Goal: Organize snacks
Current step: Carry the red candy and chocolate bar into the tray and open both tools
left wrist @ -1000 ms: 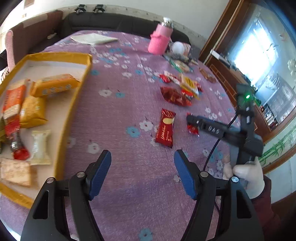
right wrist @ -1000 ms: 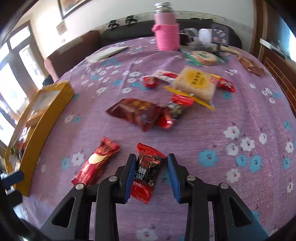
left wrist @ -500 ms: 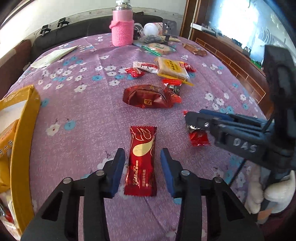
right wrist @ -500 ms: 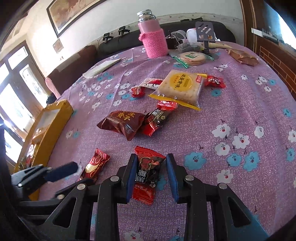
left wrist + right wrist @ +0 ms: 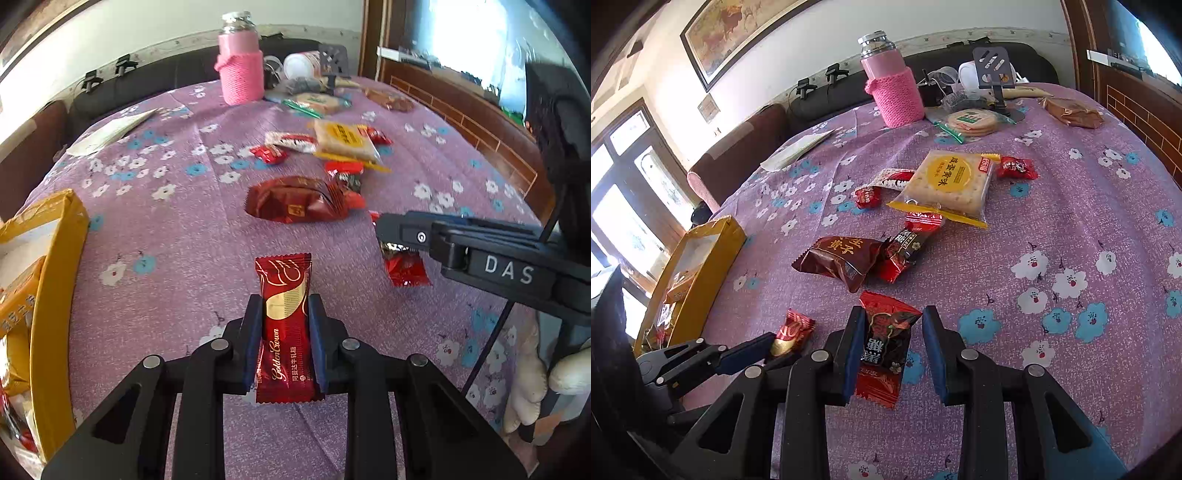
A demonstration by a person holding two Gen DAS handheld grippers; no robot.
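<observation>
Left wrist view: left gripper (image 5: 284,332) jaws have just been closing, blue pads now pressed on both long edges of the red-gold Golden Crown bar (image 5: 284,328), which lies lengthwise on the purple floral cloth (image 5: 166,240). Yellow tray (image 5: 55,314) w/ packed snacks at left edge. Right wrist view: right gripper (image 5: 890,350) straddles a red-black candy (image 5: 884,343); left pad touches wrapper, right pad stands apart w/ a visible gap, so not pinched. More snacks farther back: brown pastry pack (image 5: 838,260), yellow cracker pack (image 5: 945,184), pink bottle (image 5: 894,88).
</observation>
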